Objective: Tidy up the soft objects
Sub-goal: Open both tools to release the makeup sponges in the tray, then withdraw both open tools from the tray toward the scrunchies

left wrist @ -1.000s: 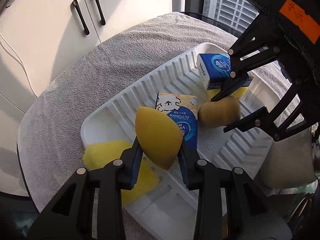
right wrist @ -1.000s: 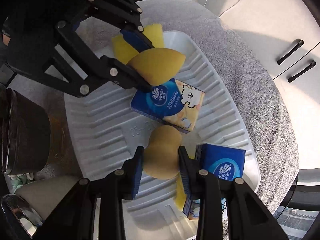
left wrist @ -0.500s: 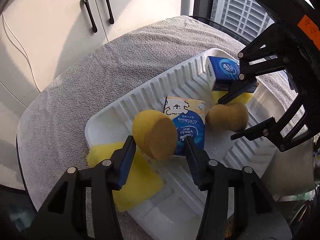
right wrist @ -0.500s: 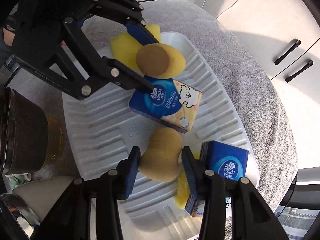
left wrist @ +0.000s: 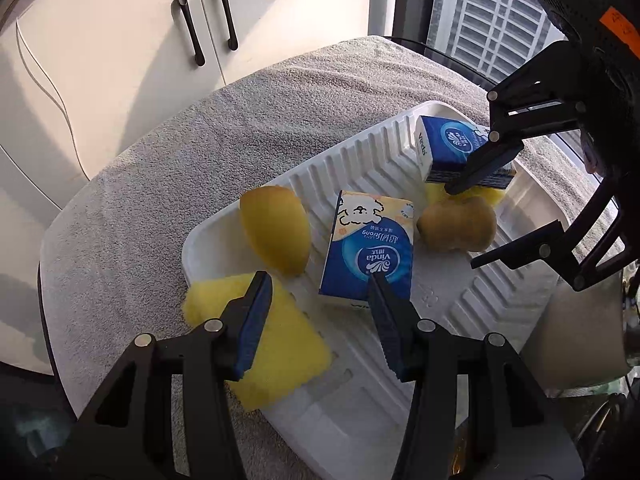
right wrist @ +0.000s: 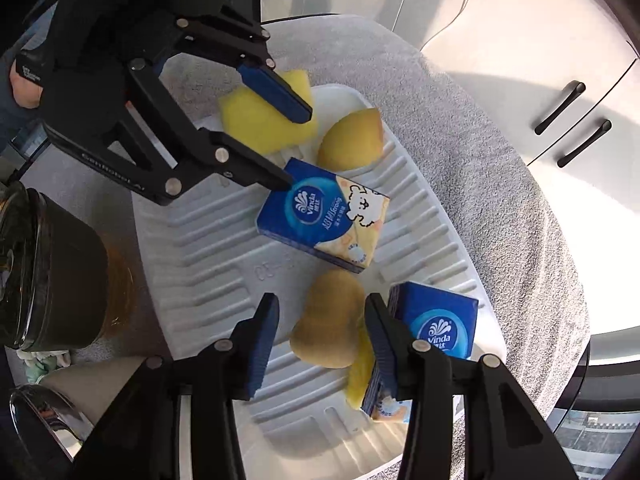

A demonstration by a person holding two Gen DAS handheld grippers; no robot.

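The left claw (left wrist: 320, 312) is released and empty; the yellow teardrop sponge (left wrist: 276, 230) lies just beyond it in the white tray (left wrist: 500, 300). The right claw (right wrist: 318, 338) is also released, straddling the tan gourd sponge (right wrist: 330, 320), apparently without pressing it. Both sponges look light, soft and compressible: grip each across its widest part, gently.

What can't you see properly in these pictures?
- Flat yellow sponge, left wrist view: the left gripper finger covers part of it.
- Far tissue pack, left wrist view: the right gripper finger hides its end and most of the yellow sponge under it.
- Same pack, right wrist view: the gripper finger hides its lower part.
- Dark jar, right wrist view: cut off by the left edge; contents unclear.
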